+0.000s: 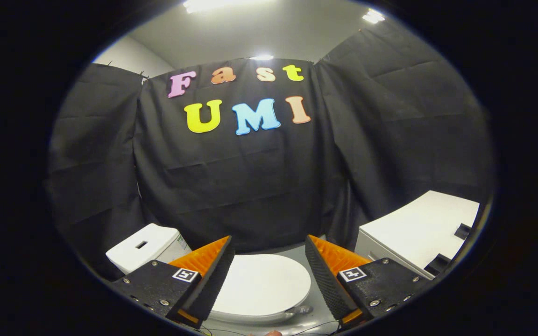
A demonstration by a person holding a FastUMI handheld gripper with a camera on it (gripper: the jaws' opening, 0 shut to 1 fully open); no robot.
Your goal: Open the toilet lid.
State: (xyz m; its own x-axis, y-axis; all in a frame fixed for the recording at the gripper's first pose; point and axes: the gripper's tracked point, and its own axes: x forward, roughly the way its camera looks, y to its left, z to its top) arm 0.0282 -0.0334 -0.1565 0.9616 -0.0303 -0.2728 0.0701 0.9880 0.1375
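Note:
A white toilet sits low ahead, its oval lid (262,284) lying flat and closed over the bowl. The white tank (145,247) stands to the left of the lid, beyond my left finger. My gripper (269,249) hovers above the lid, open, with a wide gap between the fingers. The lid shows through that gap, well below the fingertips. Nothing is between the fingers and neither finger touches the toilet.
A white cabinet (421,231) with dark handle slots stands to the right of the toilet. Black cloth walls close the booth behind and on both sides. Grey floor (304,254) shows beside the lid, with a thin cable near the toilet's front.

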